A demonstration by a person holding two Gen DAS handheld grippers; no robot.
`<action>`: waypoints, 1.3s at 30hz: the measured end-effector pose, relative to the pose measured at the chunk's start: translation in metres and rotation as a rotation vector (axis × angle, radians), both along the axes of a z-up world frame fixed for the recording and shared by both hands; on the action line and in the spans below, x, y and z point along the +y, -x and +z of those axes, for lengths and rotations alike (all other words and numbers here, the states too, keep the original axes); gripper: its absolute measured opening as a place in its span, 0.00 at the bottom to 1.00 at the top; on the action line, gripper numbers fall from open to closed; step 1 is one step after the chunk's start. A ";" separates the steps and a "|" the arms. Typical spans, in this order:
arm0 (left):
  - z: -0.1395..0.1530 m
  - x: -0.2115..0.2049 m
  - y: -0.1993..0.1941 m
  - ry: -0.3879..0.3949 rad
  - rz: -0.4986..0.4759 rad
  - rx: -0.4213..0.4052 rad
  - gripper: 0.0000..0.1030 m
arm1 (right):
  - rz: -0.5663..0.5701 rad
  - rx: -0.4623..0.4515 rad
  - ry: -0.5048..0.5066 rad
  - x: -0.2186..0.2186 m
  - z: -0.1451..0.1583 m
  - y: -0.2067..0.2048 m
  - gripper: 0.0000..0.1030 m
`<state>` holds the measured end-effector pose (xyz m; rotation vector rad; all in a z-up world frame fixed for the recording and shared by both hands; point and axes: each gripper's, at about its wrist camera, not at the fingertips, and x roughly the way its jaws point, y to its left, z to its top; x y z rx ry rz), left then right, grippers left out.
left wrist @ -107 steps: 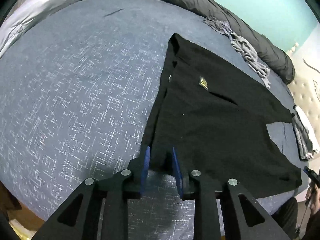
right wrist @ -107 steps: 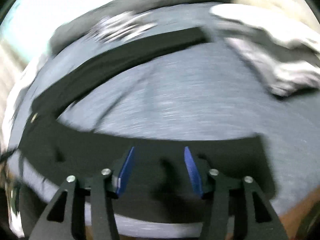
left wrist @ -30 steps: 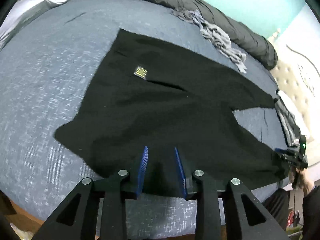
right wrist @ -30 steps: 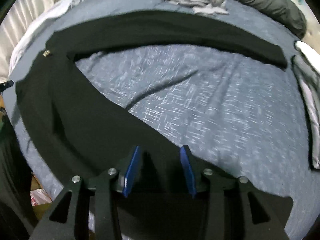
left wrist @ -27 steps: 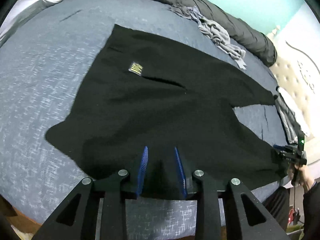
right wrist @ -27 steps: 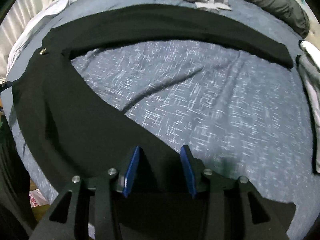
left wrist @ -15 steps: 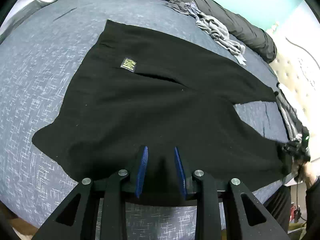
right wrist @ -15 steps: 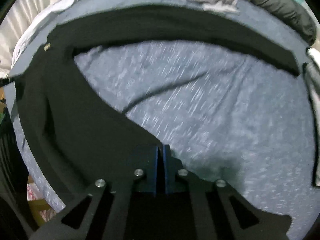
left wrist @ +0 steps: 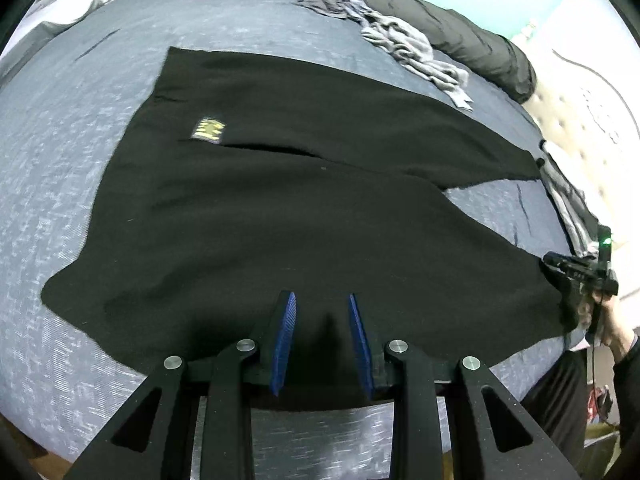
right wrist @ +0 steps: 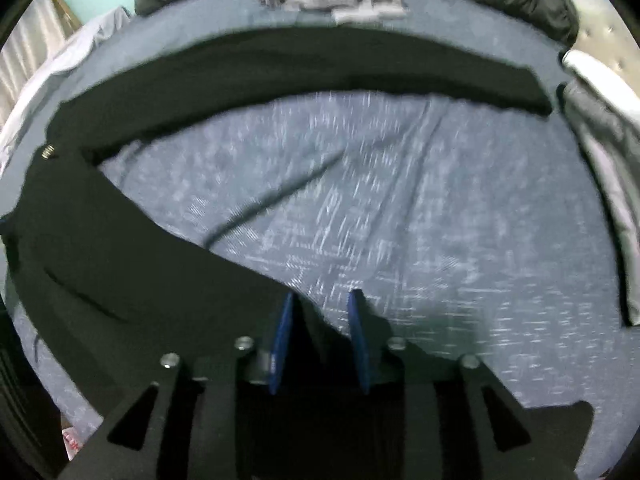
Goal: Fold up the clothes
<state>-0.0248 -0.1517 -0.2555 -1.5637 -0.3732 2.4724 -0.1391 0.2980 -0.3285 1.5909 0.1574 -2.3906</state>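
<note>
Trousers [left wrist: 304, 216] between hand-held gripper [left wrist: 320, 338] pads

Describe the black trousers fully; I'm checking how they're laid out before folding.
The black trousers lie flat on the blue patterned bed cover, in a soft matte fabric, legs spread in a V with bare cover between them. A small yellow label sits near the waistband, beside a slit pocket. The left hand-held gripper straddles the near edge; the right hand-held gripper, jaws just reopened, straddles a leg.
</note>
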 end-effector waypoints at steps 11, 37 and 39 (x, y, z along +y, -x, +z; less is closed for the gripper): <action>-0.002 0.086 0.048 0.020 -0.144 0.002 0.53 | 0.123 -0.033 0.004 -0.040 0.000 -0.018 0.36; -0.060 0.170 0.130 0.230 -0.283 0.051 0.10 | 0.060 -0.107 -0.052 0.082 -0.018 -0.010 0.43; -0.056 0.167 0.128 0.225 -0.291 0.060 0.07 | 0.065 -0.109 -0.035 0.085 -0.018 -0.012 0.43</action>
